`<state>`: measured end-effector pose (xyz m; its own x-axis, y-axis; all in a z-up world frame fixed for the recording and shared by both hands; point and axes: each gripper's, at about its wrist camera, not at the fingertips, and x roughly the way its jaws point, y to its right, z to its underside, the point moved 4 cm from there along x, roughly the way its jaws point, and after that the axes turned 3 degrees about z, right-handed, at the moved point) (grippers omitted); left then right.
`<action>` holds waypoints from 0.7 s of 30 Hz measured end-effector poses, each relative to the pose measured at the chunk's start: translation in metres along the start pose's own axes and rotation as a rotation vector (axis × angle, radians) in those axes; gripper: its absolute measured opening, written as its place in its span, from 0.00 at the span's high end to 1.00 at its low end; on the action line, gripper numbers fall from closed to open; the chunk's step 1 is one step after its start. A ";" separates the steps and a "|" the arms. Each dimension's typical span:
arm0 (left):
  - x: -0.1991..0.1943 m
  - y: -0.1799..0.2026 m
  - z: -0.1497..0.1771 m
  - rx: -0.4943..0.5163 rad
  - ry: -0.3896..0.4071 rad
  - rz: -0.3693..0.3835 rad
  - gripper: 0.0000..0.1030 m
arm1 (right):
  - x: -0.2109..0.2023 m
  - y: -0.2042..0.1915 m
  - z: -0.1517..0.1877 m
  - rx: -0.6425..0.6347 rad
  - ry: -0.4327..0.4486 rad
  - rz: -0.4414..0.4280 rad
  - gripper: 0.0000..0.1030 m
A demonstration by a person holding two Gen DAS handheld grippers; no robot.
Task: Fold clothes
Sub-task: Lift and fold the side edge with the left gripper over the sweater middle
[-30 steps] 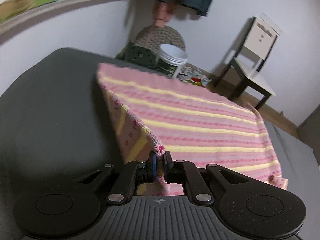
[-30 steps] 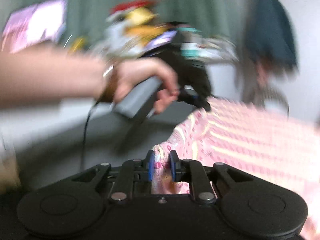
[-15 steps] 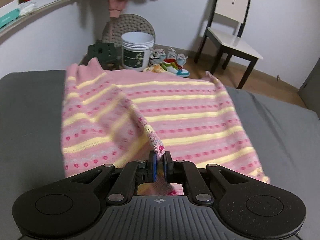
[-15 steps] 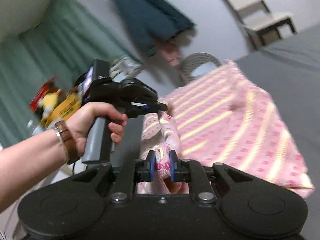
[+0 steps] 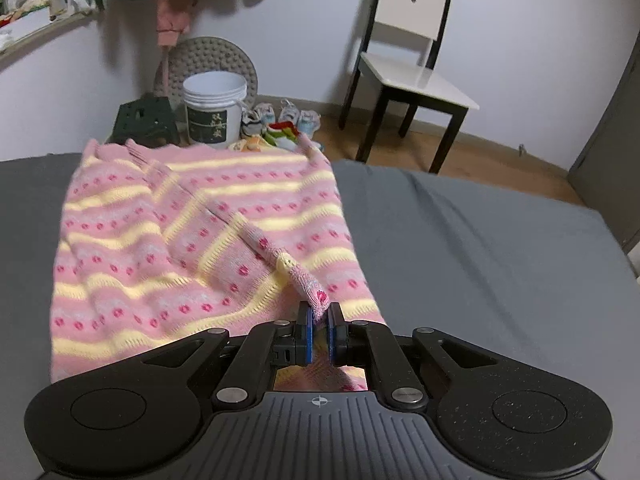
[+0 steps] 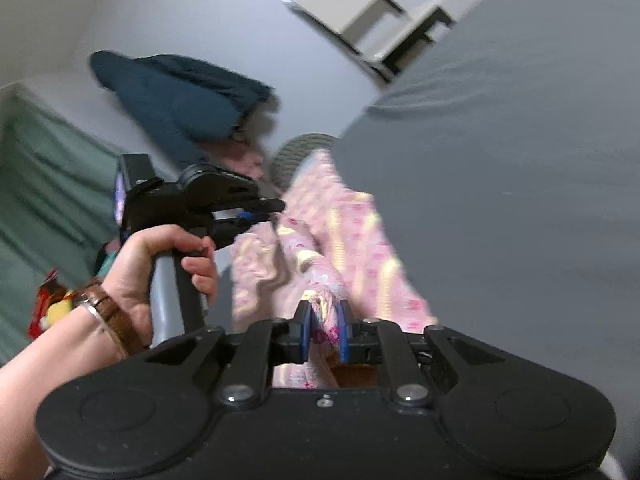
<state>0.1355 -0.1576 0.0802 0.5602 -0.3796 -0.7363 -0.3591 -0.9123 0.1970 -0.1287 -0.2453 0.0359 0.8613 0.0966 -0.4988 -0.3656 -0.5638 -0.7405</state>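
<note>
The pink-and-yellow striped knitted sweater point(image 5: 192, 248) is now spread lengthwise away across the grey bed point(image 5: 480, 248), less bunched than before, probably doubled, pinched by left tongs point(image 5: 319, 320) and right tongs point(image 6: 325, 320).

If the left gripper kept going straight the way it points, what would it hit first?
Probably the pink striped sweater it already grips: the left gripper aims down across it, toward the grey bed. Depth is unclear.

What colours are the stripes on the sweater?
The sweater is pink with yellow stripes and rows of pink dots, clearest in the left wrist view.
</note>
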 end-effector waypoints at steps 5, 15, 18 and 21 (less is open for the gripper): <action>0.007 0.019 0.004 0.046 0.011 -0.007 0.94 | -0.006 0.009 0.005 0.007 0.007 0.090 0.88; 0.026 0.042 0.023 0.168 -0.011 -0.081 0.93 | 0.007 0.020 0.019 0.016 -0.033 0.218 0.87; 0.026 0.041 0.021 0.151 -0.014 -0.092 0.82 | 0.009 0.021 0.021 0.020 -0.039 0.240 0.79; 0.009 0.034 0.013 0.104 0.014 -0.059 0.52 | 0.005 0.020 0.018 0.041 -0.030 0.244 0.65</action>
<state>0.1184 -0.1896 0.0715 0.5928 -0.3284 -0.7353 -0.4002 -0.9125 0.0850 -0.1377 -0.2409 0.0103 0.7353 -0.0133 -0.6776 -0.5759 -0.5395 -0.6143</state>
